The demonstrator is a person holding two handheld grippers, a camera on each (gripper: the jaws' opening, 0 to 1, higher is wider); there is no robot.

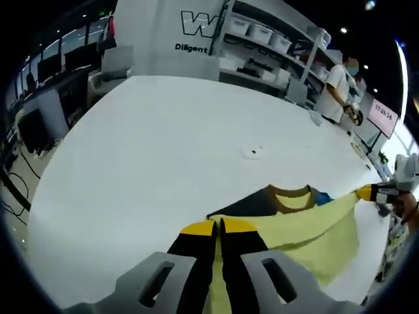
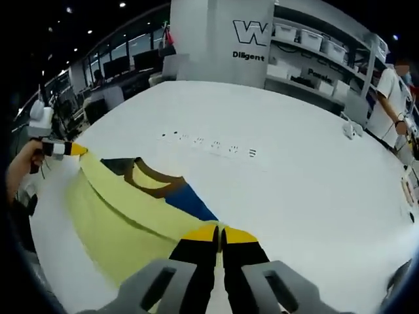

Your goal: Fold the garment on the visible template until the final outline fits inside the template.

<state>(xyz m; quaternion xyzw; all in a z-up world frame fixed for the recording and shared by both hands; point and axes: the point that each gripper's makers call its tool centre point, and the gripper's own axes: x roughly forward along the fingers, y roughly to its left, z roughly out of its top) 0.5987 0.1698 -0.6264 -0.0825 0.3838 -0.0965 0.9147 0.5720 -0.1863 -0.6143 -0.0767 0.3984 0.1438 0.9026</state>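
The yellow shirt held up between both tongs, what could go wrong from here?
1. Both tongs, left and right, pinch only the edge of the yellow shirt, so it could slip out mid-fold.
2. The shirt hangs stretched between them; uneven lowering could crease it or leave the brown collar skewed.
3. The shirt sits near the edge of the white table; part might slide off.

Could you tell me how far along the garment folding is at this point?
Early to midway. Done: each gripper has pinched an edge of the yellow T-shirt with brown collar and dark blue sleeves. In hand: the left gripper and right gripper hold it stretched between them above the white table. Left: completing folds and fitting the outline; I cannot make out any template.
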